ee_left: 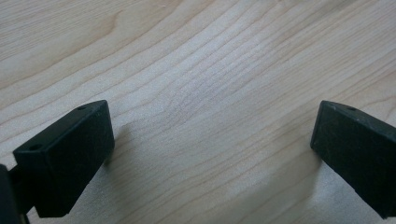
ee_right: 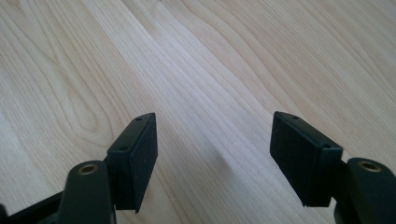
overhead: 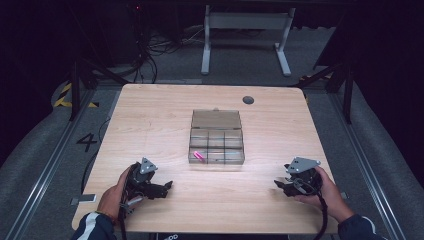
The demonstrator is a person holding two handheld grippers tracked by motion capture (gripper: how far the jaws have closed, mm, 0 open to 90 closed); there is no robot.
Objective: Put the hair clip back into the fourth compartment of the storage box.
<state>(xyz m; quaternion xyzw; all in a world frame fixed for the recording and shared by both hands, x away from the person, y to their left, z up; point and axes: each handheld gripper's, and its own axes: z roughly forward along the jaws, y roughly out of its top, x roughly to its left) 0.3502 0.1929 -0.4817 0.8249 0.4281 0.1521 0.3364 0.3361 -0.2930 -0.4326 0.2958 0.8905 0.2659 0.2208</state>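
A clear plastic compartment box (overhead: 217, 142) with its lid folded back stands at the middle of the wooden table (overhead: 150, 120). A small pink piece (overhead: 198, 156) lies in its front left compartment. My left gripper (overhead: 168, 186) rests low at the front left, held by a hand, its jaws wide apart over bare wood (ee_left: 210, 140) with nothing between them. At the front right, my right gripper (overhead: 278, 184) is held low and points left. Its jaws stand apart over bare wood (ee_right: 212, 140), holding nothing.
A round grommet (overhead: 248, 100) sits near the table's far edge. Beyond the table stand a white desk frame (overhead: 245, 35) and tangled cables (overhead: 150, 50) on grey carpet. A strip of hazard tape (overhead: 65, 97) lies at the left.
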